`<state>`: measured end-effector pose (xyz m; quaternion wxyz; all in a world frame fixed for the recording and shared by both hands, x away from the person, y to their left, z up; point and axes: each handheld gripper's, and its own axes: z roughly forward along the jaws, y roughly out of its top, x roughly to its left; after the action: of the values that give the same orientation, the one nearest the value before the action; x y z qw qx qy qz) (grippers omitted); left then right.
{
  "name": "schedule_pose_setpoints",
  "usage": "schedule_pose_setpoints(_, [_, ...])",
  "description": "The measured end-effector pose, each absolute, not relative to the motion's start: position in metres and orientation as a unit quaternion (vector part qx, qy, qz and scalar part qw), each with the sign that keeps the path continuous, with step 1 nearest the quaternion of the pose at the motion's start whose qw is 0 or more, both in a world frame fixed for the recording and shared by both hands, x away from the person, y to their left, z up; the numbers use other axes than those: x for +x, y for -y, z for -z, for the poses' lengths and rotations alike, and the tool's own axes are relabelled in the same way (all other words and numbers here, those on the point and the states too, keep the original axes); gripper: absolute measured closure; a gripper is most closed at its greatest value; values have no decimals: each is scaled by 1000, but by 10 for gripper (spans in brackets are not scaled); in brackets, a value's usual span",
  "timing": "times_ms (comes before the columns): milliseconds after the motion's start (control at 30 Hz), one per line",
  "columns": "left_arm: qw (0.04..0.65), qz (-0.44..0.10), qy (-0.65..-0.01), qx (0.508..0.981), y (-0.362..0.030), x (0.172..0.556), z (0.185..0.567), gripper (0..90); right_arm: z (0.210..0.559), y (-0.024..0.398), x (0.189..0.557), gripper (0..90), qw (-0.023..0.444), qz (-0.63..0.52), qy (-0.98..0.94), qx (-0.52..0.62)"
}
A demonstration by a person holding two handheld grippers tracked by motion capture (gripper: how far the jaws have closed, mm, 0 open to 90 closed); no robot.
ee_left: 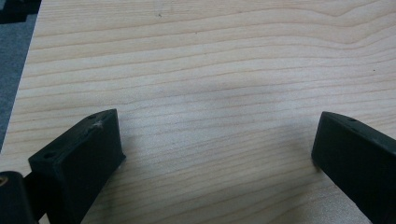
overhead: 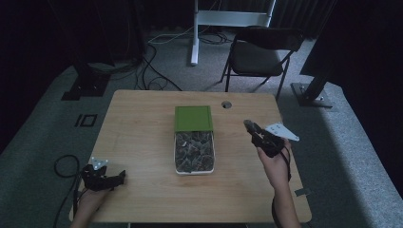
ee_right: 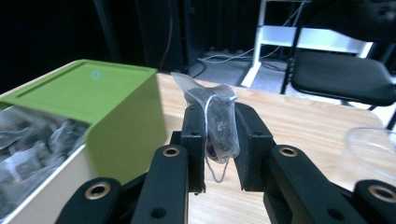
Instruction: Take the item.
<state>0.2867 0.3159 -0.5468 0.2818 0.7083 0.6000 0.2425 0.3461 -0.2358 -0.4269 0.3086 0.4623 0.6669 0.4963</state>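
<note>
Wood: pale grained table [overhead: 142, 133], bare from its left edge to the box in the middle.
Left gripper [overhead: 102, 179]: low at the near-left corner, close to the table's edge; in the left gripper view its jaws stand wide apart with bare wood between them.
Cable [overhead: 64, 166]: loops off the left edge onto the grey floor.
Box [overhead: 194, 142]: white tray at mid-table full of small packets, its green lid [overhead: 193, 118] slid toward the far side; contents too dim to read singly.
Right gripper [overhead: 259, 135]: raised right of the box, apart from it, jaws narrowed onto a tea bag [ee_right: 219, 121].
Tea bag: pinched between the pads, top and string sticking out.
Right side: open wood to the edge; a clear curved rim [ee_right: 371, 144] is cut off in the right gripper view.
Beyond: black chair [overhead: 261, 54] behind the far edge.
</note>
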Motion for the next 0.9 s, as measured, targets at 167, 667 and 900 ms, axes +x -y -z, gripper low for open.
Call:
schedule_pose_setpoints(167, [282,-243,-600,708,-316,287,547,23,427,247,350,758,316,-495,-655,475])
schedule_pose_setpoints(667, [282,-243,-600,708,-316,287,547,23,422,285,374,755,339,-487,-617,517])
schedule_pose_setpoints(900, [282,-243,-600,708,-316,287,547,23,423,297,383,754,345,-473,-610,534])
